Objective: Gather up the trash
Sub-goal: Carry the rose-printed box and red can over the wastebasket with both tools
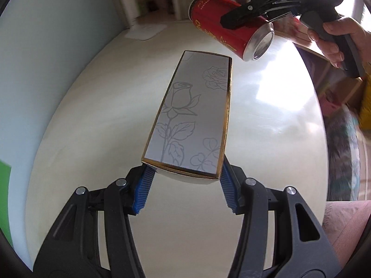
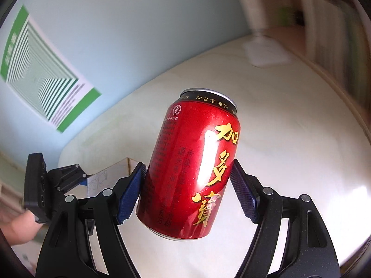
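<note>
A glossy cream-white table point(image 1: 92, 120) is seen beneath the work area, with bright window glare reflected on its right portion. A pale blue wall point(image 2: 129, 30) is set behind the table's far edge. On this wall, 1 poster point(image 2: 44, 69) with a green border and fine green-and-white stripes is mounted; its small print is blurred and cannot be read. A white lamp base point(image 2: 264, 53) is placed on the table at the far corner; its upright stem is blurred. A patterned rug point(image 1: 343, 153) is partly visible on the floor at the right of the table.
</note>
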The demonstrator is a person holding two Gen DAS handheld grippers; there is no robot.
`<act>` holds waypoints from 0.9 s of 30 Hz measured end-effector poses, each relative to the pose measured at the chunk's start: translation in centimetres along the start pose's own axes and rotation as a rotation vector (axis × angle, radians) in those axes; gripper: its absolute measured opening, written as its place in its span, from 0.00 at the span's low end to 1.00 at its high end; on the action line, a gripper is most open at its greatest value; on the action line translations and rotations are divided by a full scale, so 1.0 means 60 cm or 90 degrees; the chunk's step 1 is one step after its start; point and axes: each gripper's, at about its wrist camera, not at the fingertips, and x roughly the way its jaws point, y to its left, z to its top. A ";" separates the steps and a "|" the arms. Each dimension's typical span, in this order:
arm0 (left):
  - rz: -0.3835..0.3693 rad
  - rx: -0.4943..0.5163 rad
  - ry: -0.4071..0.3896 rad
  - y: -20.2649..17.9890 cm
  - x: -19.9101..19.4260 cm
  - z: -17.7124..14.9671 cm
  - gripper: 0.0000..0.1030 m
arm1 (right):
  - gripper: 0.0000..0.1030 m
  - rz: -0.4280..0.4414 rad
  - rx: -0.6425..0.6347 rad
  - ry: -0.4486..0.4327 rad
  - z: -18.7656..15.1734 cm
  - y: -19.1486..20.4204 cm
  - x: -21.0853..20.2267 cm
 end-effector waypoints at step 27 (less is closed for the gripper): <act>-0.248 0.357 0.014 -0.537 0.023 0.071 0.49 | 0.72 -0.193 0.382 -0.141 -0.588 -0.208 -0.404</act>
